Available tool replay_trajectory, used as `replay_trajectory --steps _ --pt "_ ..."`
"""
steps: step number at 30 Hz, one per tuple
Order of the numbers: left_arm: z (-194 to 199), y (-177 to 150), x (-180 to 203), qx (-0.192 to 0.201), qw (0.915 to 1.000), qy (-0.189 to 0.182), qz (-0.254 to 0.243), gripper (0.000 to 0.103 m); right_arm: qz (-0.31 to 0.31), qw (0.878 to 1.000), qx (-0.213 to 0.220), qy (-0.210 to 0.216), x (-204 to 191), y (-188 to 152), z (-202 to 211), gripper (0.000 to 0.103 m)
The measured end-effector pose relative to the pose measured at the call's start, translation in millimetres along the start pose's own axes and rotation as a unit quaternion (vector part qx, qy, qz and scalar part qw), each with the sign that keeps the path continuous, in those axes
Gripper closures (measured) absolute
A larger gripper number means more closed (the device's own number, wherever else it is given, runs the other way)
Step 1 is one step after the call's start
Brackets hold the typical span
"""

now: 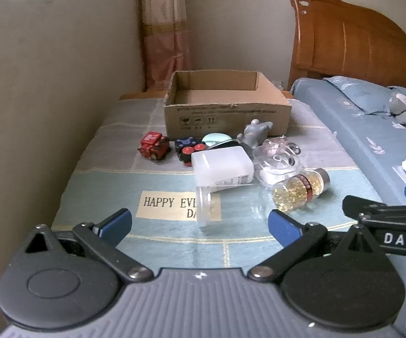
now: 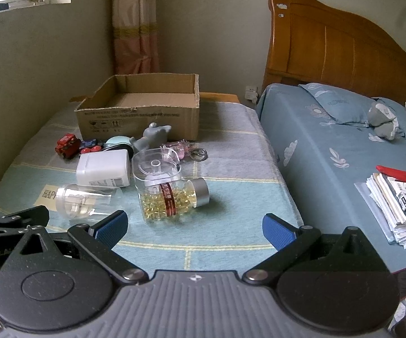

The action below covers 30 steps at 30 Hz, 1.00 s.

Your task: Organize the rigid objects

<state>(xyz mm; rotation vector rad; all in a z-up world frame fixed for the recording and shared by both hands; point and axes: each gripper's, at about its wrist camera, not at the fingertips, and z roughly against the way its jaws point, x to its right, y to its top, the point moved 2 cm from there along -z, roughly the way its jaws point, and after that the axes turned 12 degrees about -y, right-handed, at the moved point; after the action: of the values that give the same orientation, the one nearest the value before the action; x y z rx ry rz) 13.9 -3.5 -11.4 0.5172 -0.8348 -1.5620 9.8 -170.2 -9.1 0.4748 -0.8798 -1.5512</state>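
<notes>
An open cardboard box [image 1: 225, 112] [image 2: 138, 115] stands at the back of a cloth-covered table. In front of it lie a red toy train [image 1: 153, 146] [image 2: 67, 145], a dark toy with red buttons [image 1: 187, 148], a grey figurine [image 1: 255, 131] [image 2: 152, 136], a white plastic box [image 1: 222, 167] [image 2: 103, 167], a clear container [image 1: 277, 163] [image 2: 156, 169], a clear cup on its side [image 1: 204, 205] [image 2: 82, 201], and a bottle of yellow capsules [image 1: 301, 188] [image 2: 173, 200]. My left gripper [image 1: 200, 225] and right gripper [image 2: 194, 226] are open and empty, short of the pile.
A bed with blue sheets [image 2: 329, 146] and wooden headboard [image 2: 338, 45] lies to the right, with a stack of papers [image 2: 397, 200] on it. A wall runs along the table's left. The right gripper's body shows in the left wrist view [image 1: 388, 225].
</notes>
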Motion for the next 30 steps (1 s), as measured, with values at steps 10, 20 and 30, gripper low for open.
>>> replay_trajectory --steps 10,20,30 --pt "-2 2 0 -0.001 1.0000 -0.004 0.004 0.001 -0.002 1.000 0.002 -0.001 2 0 -1 0.000" --pt "-7 4 1 -0.003 0.9999 -0.010 0.004 0.001 -0.001 1.000 0.002 0.002 4 2 -6 0.000" --pt "-26 14 -4 -0.010 0.9996 -0.026 0.001 0.001 0.019 0.999 0.024 0.017 6 3 -19 0.000"
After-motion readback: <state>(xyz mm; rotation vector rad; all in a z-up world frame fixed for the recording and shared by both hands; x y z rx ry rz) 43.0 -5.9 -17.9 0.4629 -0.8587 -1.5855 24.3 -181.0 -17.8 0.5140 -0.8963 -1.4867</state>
